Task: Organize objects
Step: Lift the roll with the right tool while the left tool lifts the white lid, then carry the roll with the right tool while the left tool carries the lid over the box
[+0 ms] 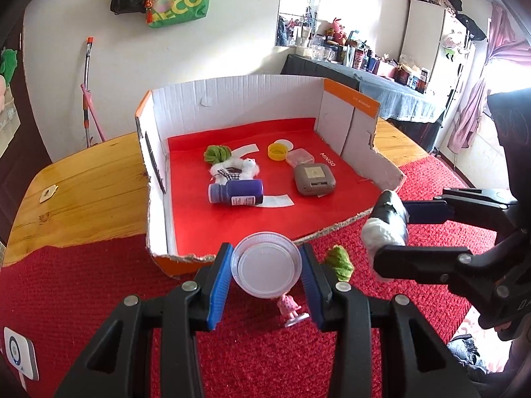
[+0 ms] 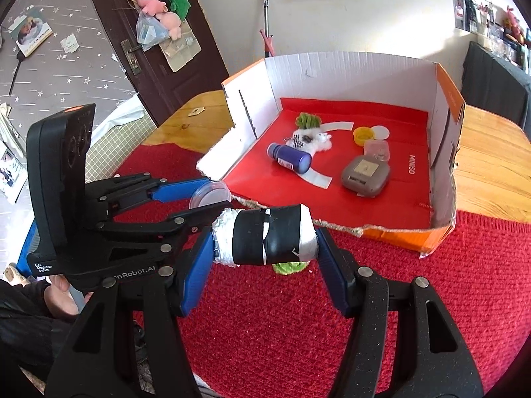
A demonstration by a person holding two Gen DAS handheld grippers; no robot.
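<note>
Clear round lid (image 1: 267,269) sits pinched betw. the blue pads of the left gripper (image 1: 268,280), just off the torn front edge of the cardboard box (image 1: 232,106). Right gripper (image 2: 265,243) clamps a black-and-white taped roll (image 2: 265,237) w/ jaws part spread. Box's red liner (image 1: 232,219) reads "MINISO". Inside: purple bottle (image 1: 236,191), grey case (image 1: 314,179).
</note>
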